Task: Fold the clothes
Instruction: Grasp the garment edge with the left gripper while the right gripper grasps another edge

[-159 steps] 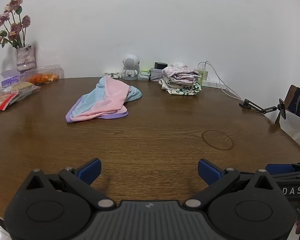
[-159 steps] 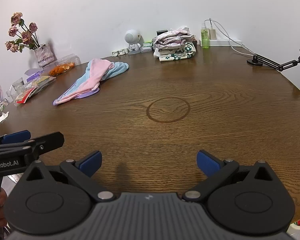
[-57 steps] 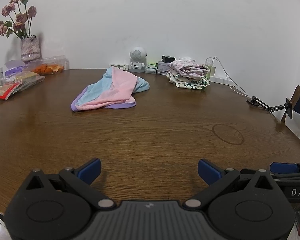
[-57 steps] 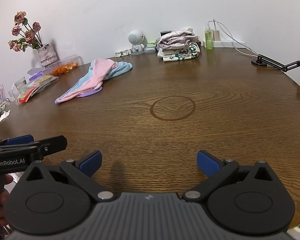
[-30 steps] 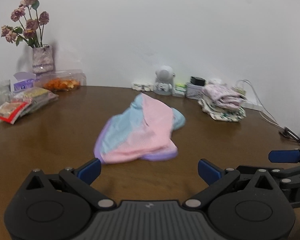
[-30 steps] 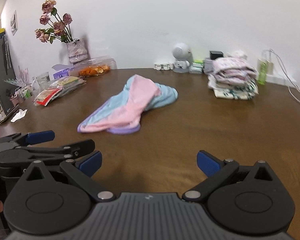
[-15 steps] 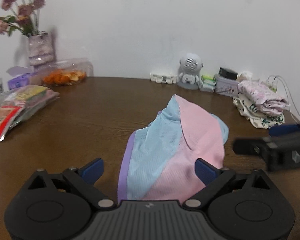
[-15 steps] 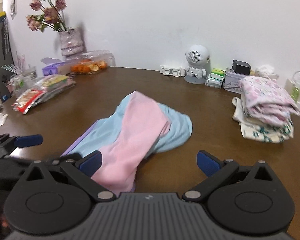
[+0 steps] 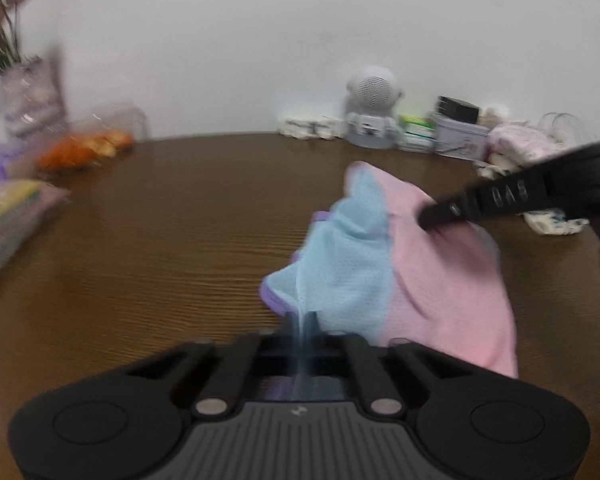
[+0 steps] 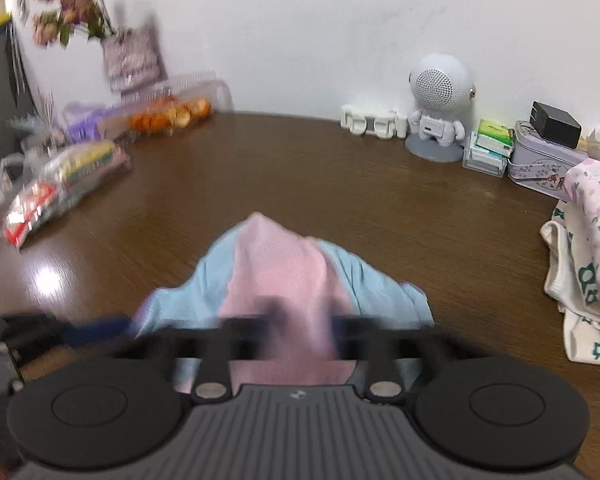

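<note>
A pink, light blue and purple garment lies crumpled on the round wooden table. My left gripper is shut on the garment's light blue near edge. My right gripper is closed on the pink part of the garment; the frame is blurred there. The right gripper's arm also shows in the left wrist view, reaching onto the pink fabric from the right. A stack of folded clothes lies at the right.
At the back by the wall stand a white robot-shaped speaker, small boxes and a tin. At the left are a vase of flowers, a tray of oranges and snack packets.
Both grippers moved forward onto the garment and closed from open; the left now pinches the blue edge, the right the pink part. The fabric is bunched up where they hold it.
</note>
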### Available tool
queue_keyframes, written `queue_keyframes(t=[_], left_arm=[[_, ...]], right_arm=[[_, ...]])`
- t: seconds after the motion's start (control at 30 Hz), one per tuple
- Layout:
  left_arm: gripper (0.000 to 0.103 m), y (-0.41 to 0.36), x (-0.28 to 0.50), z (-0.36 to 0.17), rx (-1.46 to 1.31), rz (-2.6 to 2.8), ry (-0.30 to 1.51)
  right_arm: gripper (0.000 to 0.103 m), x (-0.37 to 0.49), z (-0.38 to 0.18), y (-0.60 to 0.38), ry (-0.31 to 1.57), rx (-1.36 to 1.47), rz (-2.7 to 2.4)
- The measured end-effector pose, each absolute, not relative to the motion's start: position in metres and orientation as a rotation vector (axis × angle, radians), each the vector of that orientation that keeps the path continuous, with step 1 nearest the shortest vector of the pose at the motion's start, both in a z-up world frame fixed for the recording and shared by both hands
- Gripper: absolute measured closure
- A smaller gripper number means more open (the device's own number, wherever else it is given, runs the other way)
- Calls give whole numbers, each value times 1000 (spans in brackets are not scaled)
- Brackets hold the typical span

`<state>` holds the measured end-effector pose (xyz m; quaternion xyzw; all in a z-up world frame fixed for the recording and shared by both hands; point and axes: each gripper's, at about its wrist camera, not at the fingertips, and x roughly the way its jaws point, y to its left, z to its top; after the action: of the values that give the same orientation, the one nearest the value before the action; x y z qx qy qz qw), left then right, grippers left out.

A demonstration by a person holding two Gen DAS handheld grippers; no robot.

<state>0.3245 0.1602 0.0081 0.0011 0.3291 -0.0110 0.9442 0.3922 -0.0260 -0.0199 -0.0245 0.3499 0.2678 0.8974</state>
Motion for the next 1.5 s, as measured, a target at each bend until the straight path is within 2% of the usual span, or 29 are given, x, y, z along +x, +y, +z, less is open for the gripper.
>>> queue_keyframes(t=[0.13, 0.27, 0.43, 0.5, 0.63, 0.83, 0.9, 0.93, 0.97, 1.0, 1.07, 1.1, 1.13, 1.17, 1.3, 1.43, 1.5], left_arm=[[102, 159, 322, 49, 44, -16, 569], [102, 158, 307, 113, 43, -14, 420], [102, 144, 235, 187, 45, -121, 209], [102, 124, 199, 198, 77, -205, 193], [102, 78, 120, 166, 227, -375, 269], [102, 42, 73, 52, 231, -480, 601], [102, 48, 66, 33, 191, -466, 648], [102, 51, 63, 25, 170, -458, 668], [102, 54, 59, 17, 150, -450, 689], [101, 59, 57, 14, 133, -447, 698], [88, 69, 55, 12, 101, -435, 709], [77, 74, 53, 12, 84, -424, 712], [58, 75, 48, 14, 73, -419, 706], [47, 74, 46, 17, 67, -414, 692], [42, 65, 54, 23, 64, -474, 682], [42, 52, 62, 7, 109, -493, 726], [42, 52, 67, 4, 101, -496, 736]], right_arm=[[102, 390, 14, -34, 664, 18, 592], [102, 374, 74, -55, 530, 69, 591], [102, 325, 154, -113, 329, 82, 594], [102, 292, 171, -145, 292, 62, 606], [102, 220, 161, -197, 358, -19, 624], [102, 150, 50, -237, 753, 27, 657], [100, 130, 19, -240, 849, 45, 676], [98, 123, 9, -240, 887, 55, 691], [89, 118, 1, -239, 925, 66, 706], [62, 116, -2, -242, 938, 78, 707], [28, 120, 11, -247, 870, 74, 672], [26, 123, 17, -249, 832, 71, 653], [26, 135, 24, -251, 805, 67, 618], [25, 148, 30, -254, 780, 64, 582], [25, 214, 35, -255, 755, 28, 420], [26, 277, 7, -247, 818, -38, 272], [33, 302, -10, -251, 855, -47, 219]])
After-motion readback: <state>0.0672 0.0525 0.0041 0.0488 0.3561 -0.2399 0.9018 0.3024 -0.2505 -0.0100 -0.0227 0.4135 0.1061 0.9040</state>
